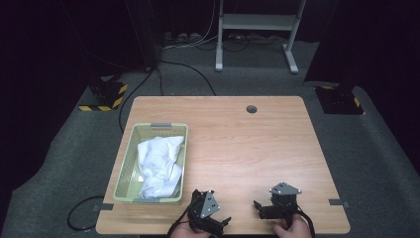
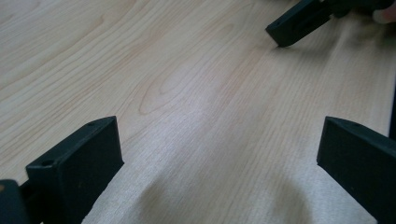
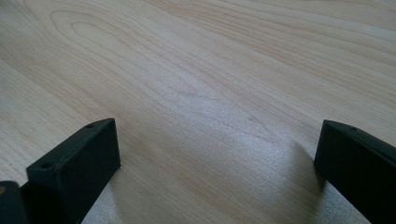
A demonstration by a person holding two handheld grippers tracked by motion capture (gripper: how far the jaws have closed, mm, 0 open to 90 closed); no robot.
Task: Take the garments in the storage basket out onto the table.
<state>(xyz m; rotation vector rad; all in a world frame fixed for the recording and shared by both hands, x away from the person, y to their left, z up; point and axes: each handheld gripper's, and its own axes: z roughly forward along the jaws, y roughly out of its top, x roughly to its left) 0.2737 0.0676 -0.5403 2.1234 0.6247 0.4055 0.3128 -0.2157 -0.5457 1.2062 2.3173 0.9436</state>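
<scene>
Left gripper [image 1: 214,221] sits low at the near edge of the wooden table [image 1: 237,144], jaws spread wide w/ nothing between them, just bare wood grain in the left gripper view [image 2: 219,154]. Right gripper [image 1: 258,207] is just beside it, also near the front edge, jaws likewise apart and empty over bare wood in its own view [image 3: 217,154]; one of its jaw tips shows top right in the left gripper view. A hand [image 1: 292,229] holds each tool from the bottom of the high view. Nearest thing: a pale green plastic basket [image 1: 126,174] at the table's left side, just left of the left gripper, holding crumpled white cloth [image 1: 159,164]. Rest of the tabletop is light wood w/ a round cable hole [image 1: 251,108] near the far edge; centre and right side are open. Around it: grey carpet, dark room, black cables on the floor, a white metal stand [image 1: 257,29] at back, and black-yellow striped floor plates [image 1: 104,95] at both far corners.
</scene>
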